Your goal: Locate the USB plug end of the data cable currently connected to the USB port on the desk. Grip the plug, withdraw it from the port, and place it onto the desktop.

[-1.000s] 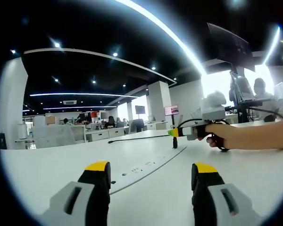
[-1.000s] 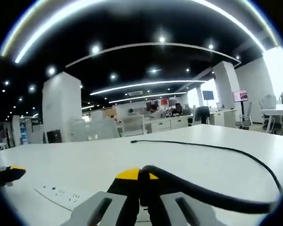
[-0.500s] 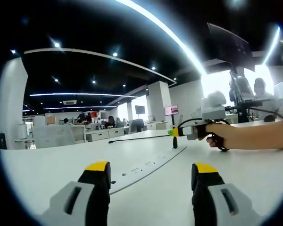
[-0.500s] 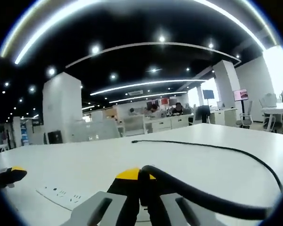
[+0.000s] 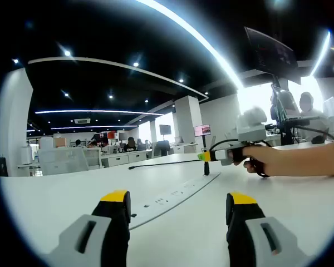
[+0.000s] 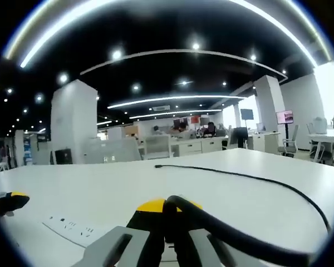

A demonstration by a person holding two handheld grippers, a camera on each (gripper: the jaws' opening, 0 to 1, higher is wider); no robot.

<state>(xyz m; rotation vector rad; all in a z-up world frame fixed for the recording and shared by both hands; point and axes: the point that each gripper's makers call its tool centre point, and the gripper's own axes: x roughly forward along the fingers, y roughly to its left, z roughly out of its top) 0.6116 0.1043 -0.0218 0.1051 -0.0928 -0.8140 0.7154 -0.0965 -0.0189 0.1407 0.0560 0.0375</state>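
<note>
Right gripper (image 6: 166,207) jaws pinched tight on the plug end of the smooth black rubbery data cable (image 6: 250,179), which curves away across the matte white desk (image 6: 117,192); flat socket strip (image 6: 72,228) left of its fingers; left gripper (image 5: 178,203) jaws spread wide, nothing between

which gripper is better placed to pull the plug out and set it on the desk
Right. The right gripper is shut on the black cable at its plug end, above the desk. The left gripper hangs open, holding nothing.
</note>
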